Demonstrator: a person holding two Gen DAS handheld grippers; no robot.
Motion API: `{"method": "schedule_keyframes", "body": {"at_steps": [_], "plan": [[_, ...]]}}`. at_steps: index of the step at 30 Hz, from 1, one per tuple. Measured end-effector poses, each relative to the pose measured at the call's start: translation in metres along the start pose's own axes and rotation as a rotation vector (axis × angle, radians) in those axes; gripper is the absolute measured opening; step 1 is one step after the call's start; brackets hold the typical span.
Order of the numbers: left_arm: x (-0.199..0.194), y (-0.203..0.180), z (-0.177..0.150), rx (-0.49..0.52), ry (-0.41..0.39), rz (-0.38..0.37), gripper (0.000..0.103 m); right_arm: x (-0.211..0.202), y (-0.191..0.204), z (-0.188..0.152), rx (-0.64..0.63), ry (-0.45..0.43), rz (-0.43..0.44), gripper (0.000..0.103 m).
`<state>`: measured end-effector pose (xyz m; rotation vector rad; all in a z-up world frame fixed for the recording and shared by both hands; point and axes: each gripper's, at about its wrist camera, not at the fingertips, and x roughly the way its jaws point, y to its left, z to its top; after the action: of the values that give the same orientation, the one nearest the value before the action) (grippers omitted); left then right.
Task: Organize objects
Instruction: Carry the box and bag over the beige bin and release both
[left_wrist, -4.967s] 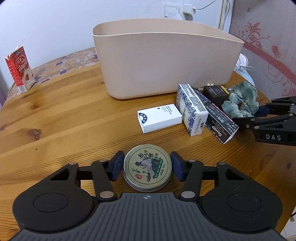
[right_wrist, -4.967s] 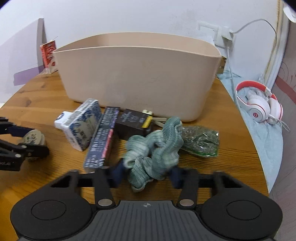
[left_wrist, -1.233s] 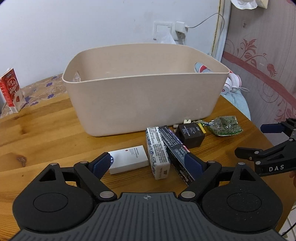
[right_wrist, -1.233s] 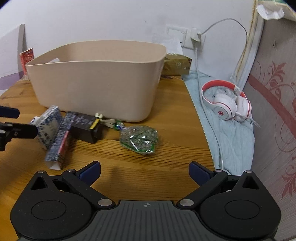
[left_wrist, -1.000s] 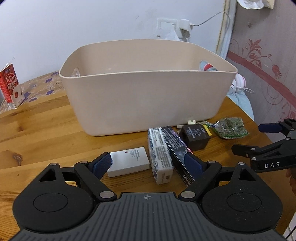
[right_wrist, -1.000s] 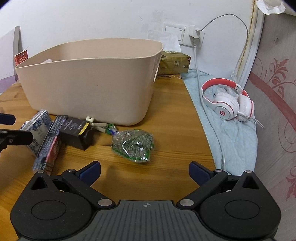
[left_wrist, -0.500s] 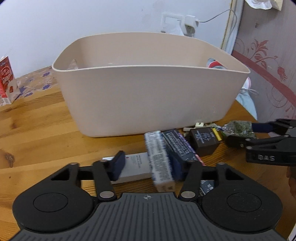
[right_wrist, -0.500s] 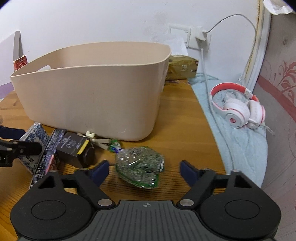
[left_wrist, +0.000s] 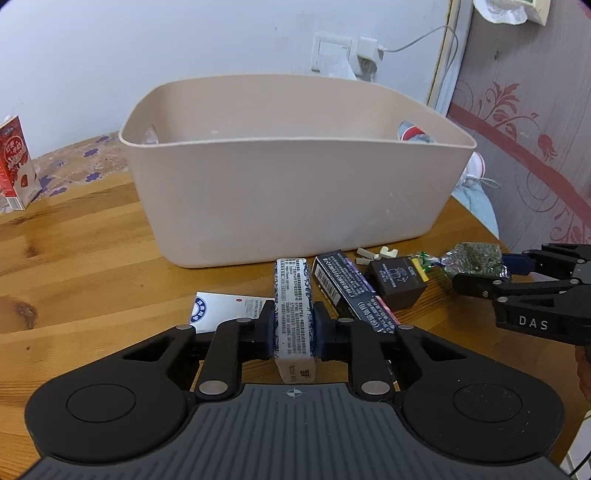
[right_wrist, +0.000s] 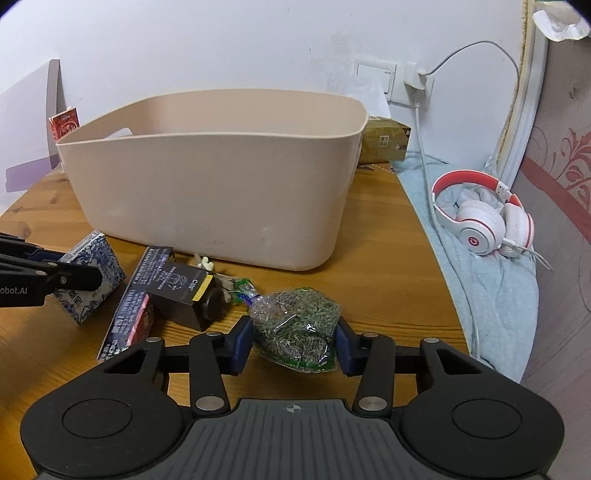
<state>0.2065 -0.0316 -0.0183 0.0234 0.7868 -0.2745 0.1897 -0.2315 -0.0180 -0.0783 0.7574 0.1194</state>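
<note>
Left gripper clamped on the blue-white box, long axis toward 12, bin beyond. Right gripper part-closed, pads at both sides of the herb bag on the table; firm grip unclear.

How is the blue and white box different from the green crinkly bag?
The blue and white box is stiff, straight-edged and printed; the green bag is soft, lumpy and see-through. The left claw is shut on the box; the right claw brackets the bag. Both sit outside the beige bin.
</note>
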Motion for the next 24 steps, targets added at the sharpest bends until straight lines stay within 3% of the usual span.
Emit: {"method": "schedule_keyframes", "body": {"at_steps": [16, 24], "plan": [[-0.068, 0.014, -0.007, -0.004, -0.106, -0.016, 0.020, -0.073, 0.025, 0.003, 0.006, -0.152, -0.011, 0.044], [-0.101, 0.029, 0.014, 0.017, -0.197, 0.004, 0.020, -0.100, 0.036, 0.022, -0.008, -0.249, -0.016, 0.044]]}}
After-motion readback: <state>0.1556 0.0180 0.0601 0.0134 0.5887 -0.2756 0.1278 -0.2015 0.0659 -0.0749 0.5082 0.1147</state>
